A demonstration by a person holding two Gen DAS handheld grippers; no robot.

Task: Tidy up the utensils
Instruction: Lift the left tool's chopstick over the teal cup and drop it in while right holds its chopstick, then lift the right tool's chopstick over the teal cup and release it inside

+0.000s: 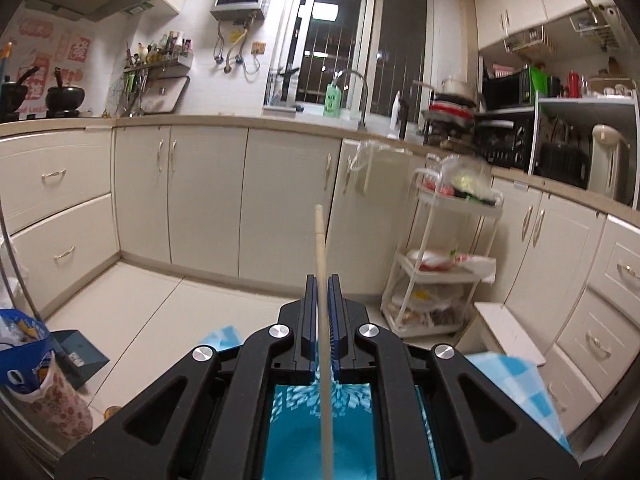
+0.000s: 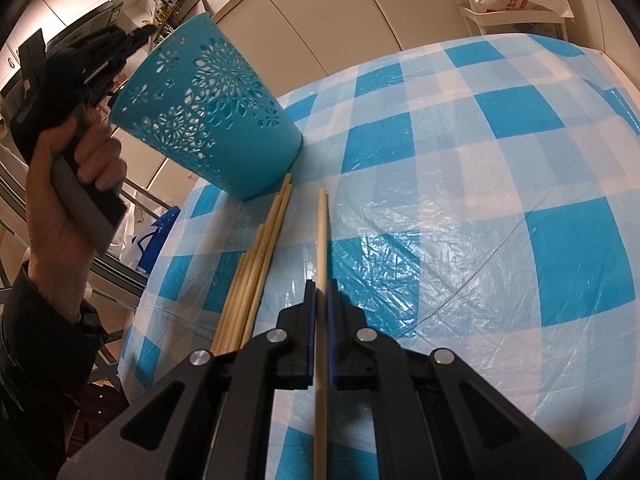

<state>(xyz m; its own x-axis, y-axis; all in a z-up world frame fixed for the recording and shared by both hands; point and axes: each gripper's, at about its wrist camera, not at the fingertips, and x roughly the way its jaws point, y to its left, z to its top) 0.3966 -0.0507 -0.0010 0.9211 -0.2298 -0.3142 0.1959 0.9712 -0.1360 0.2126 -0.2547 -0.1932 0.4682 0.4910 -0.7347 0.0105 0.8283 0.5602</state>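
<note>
A chopstick [image 1: 320, 264] is being clamped in the left gripper [image 1: 322, 320] above the teal holder [image 2: 208, 120] at upper left, another chopstick [image 2: 321, 240] is being pinched by the right gripper [image 2: 320, 312] at lower centre, so lowering tip-first into the holder is being called for.

On the worktop [image 2: 460, 184], the cup [image 2: 212, 116] stands at the far left edge. A bundle of chopsticks [image 2: 256, 264] lies just before it, reaching toward its base. Right of the bundle, apart from it, a single chopstick [image 2: 321, 240] runs alongside.
</note>
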